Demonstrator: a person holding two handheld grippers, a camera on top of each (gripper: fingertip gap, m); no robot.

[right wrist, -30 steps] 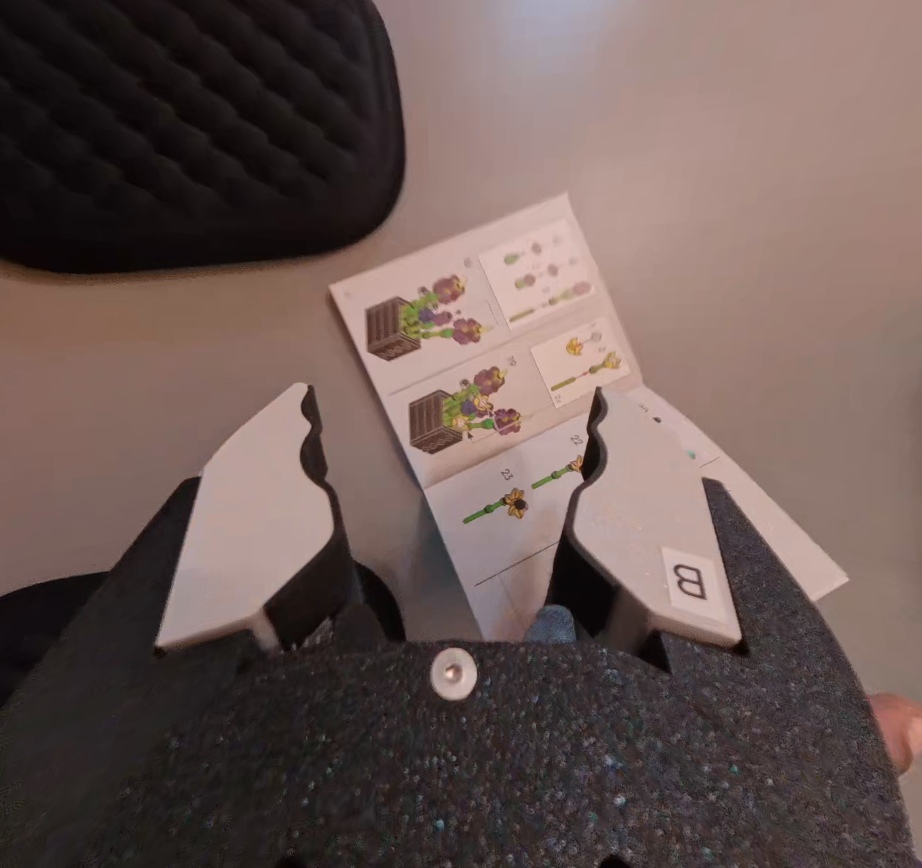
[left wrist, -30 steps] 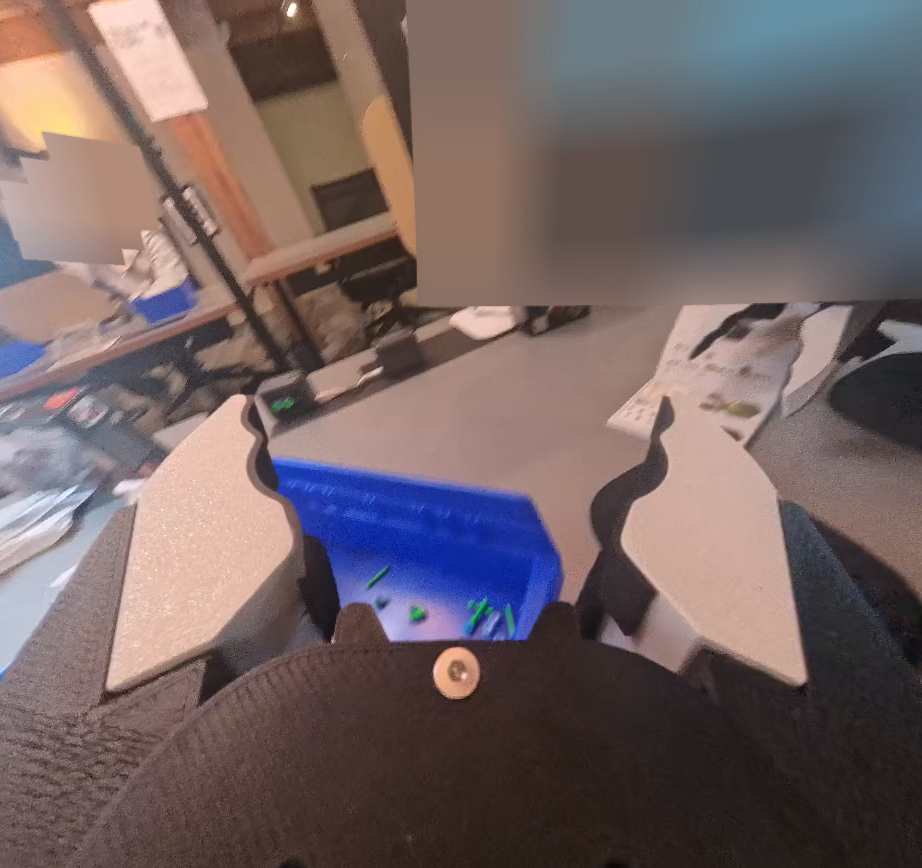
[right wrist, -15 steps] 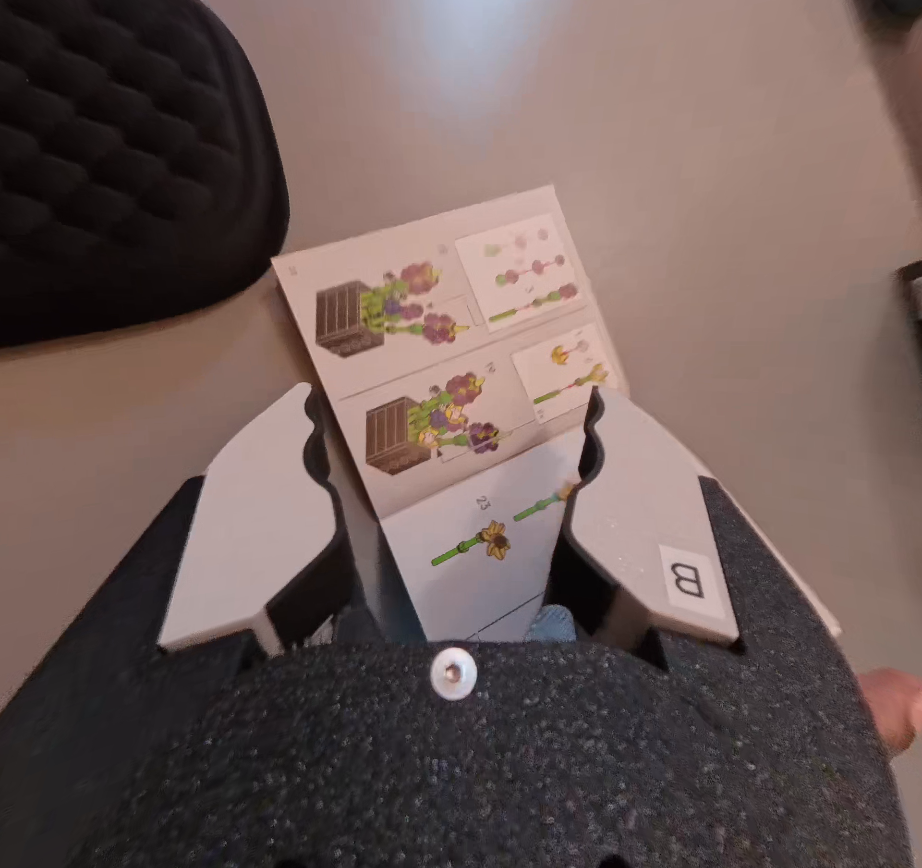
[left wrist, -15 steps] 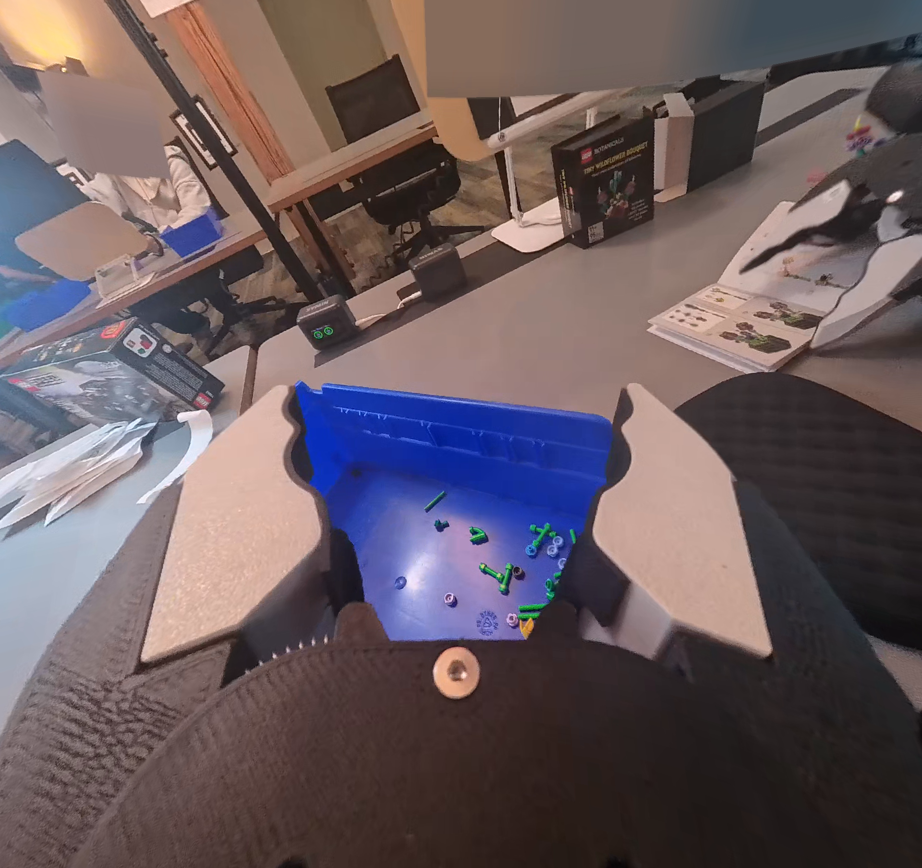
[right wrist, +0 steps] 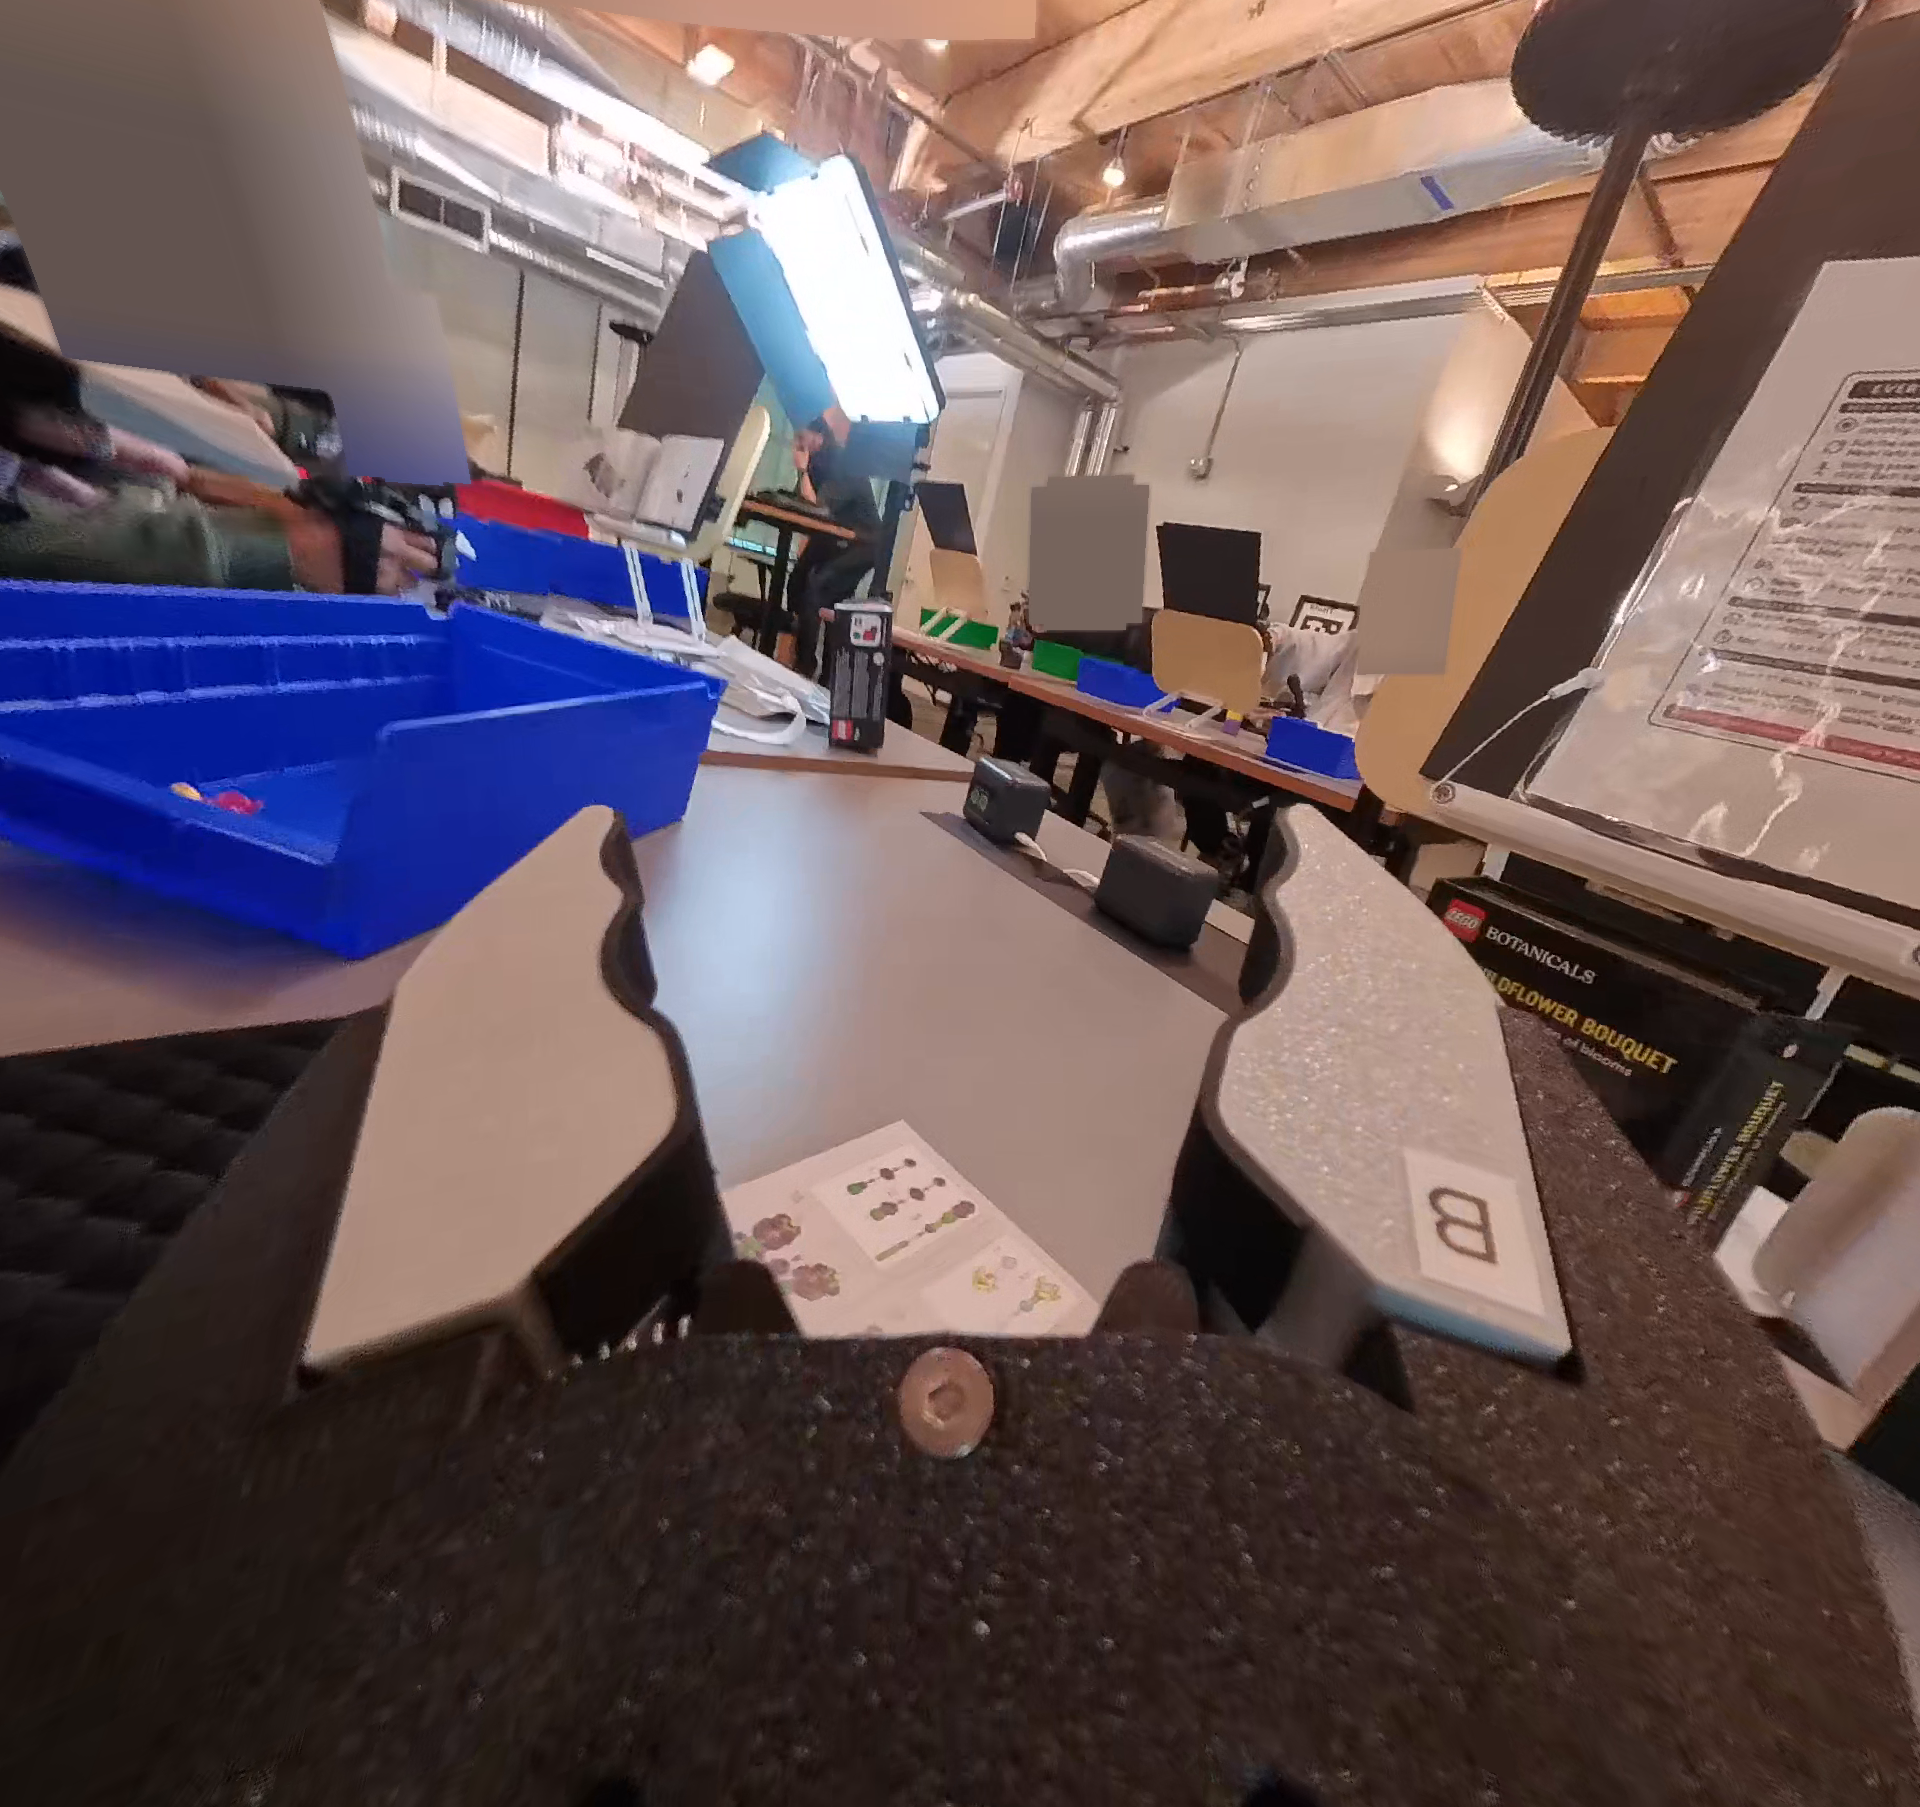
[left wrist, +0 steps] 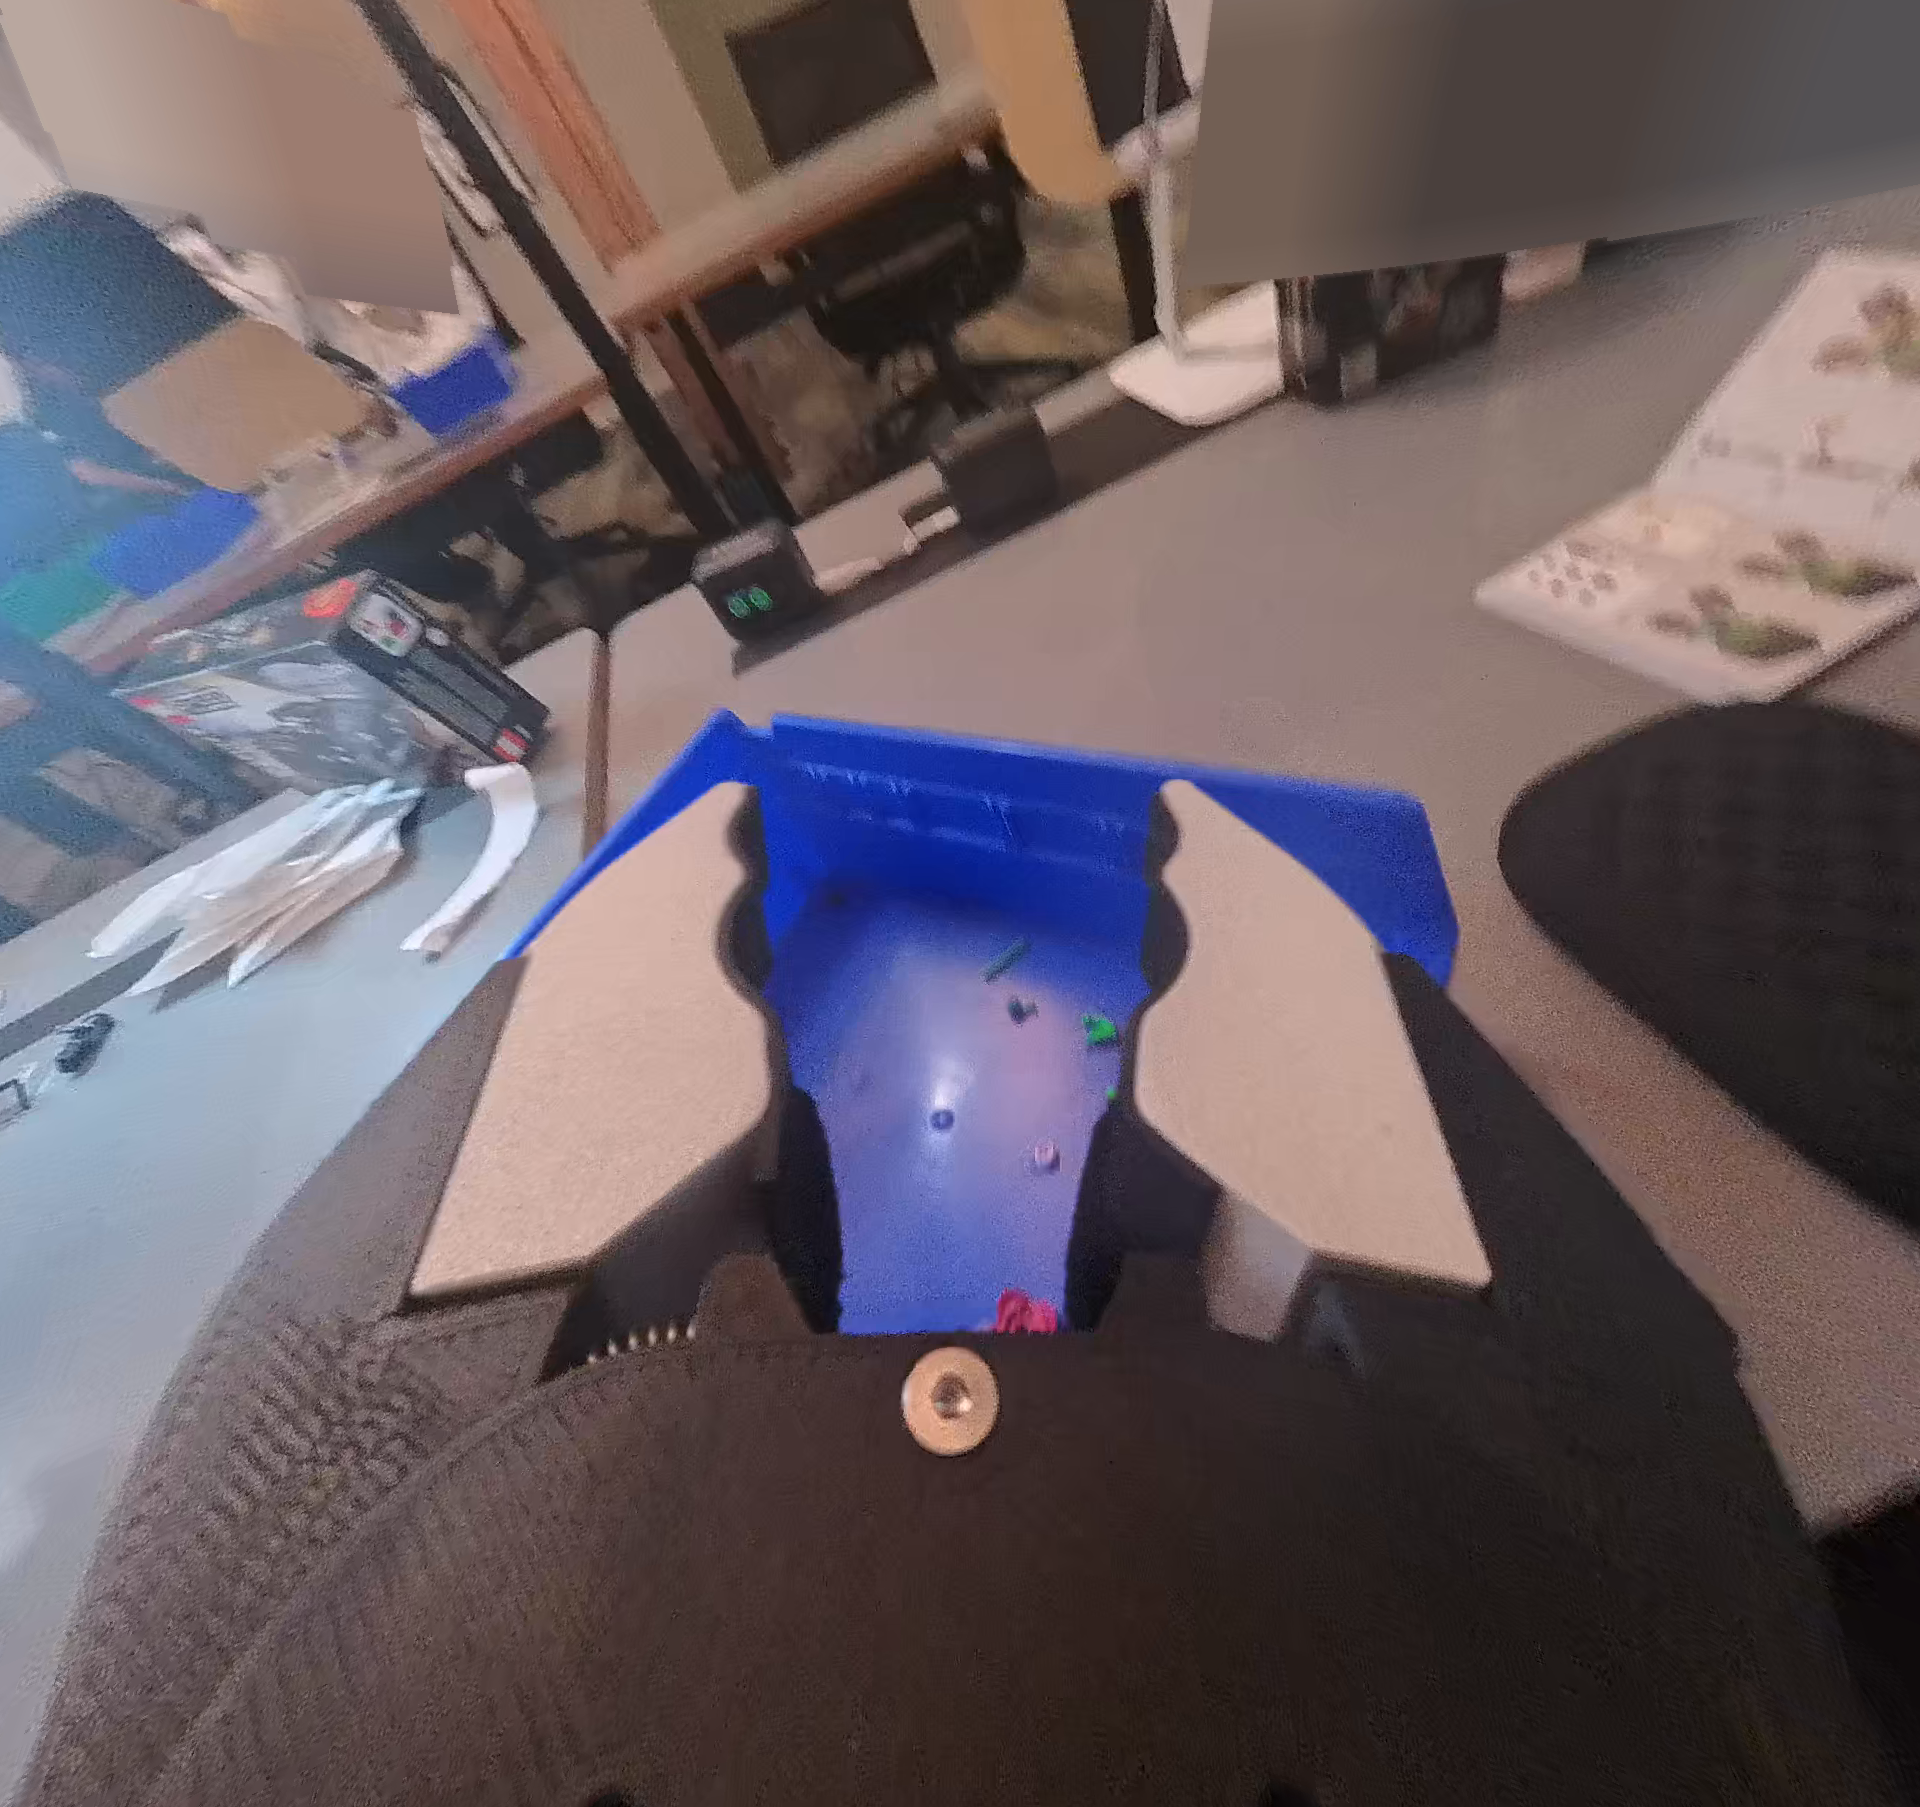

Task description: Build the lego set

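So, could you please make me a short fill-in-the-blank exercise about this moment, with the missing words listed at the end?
1. The left gripper points down into a bin whose colour is ____.
2. Neither gripper holds anything; the jaws of both stand ____.
3. Below the right gripper, on the grey table, lies an open instruction ____.
4. The small loose pieces lie on the ____ of the bin.

Missing words: blue; open; booklet; floor
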